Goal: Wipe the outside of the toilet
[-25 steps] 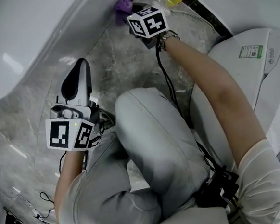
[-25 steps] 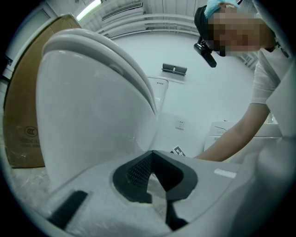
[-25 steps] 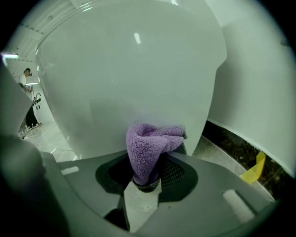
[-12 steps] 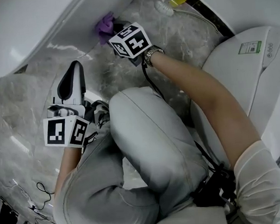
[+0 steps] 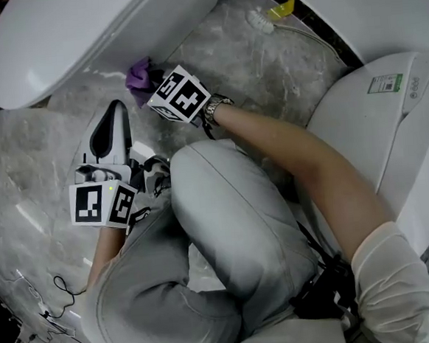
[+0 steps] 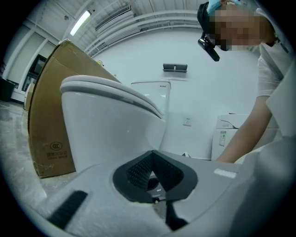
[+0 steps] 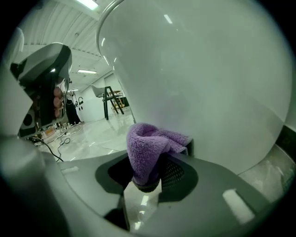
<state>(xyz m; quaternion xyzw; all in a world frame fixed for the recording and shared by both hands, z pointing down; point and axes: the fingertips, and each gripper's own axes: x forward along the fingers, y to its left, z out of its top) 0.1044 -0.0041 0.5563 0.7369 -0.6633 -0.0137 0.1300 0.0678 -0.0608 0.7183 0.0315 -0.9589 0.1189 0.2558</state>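
The white toilet bowl (image 5: 78, 37) fills the top left of the head view, and its curved side (image 7: 208, 83) looms in the right gripper view. My right gripper (image 5: 148, 82) is shut on a purple cloth (image 5: 139, 74), whose bunched end (image 7: 148, 146) rests against the bowl's lower outside wall. Between the right gripper (image 7: 150, 169) jaws, the cloth sticks out forward. My left gripper (image 5: 112, 116) hangs above the marble floor beside my knee, shut and empty. In its own view the left gripper (image 6: 153, 159) points at a toilet (image 6: 111, 120).
A second white toilet (image 5: 388, 116) with a green label stands at the right. A yellow item (image 5: 279, 8) and a white hose lie on the marble floor behind. Cables (image 5: 61, 290) trail at bottom left. A cardboard box (image 6: 51, 120) stands beside the toilet in the left gripper view.
My right gripper has slid the purple cloth leftward and nearer along the bowl's lower outside. The left gripper has hardly moved.
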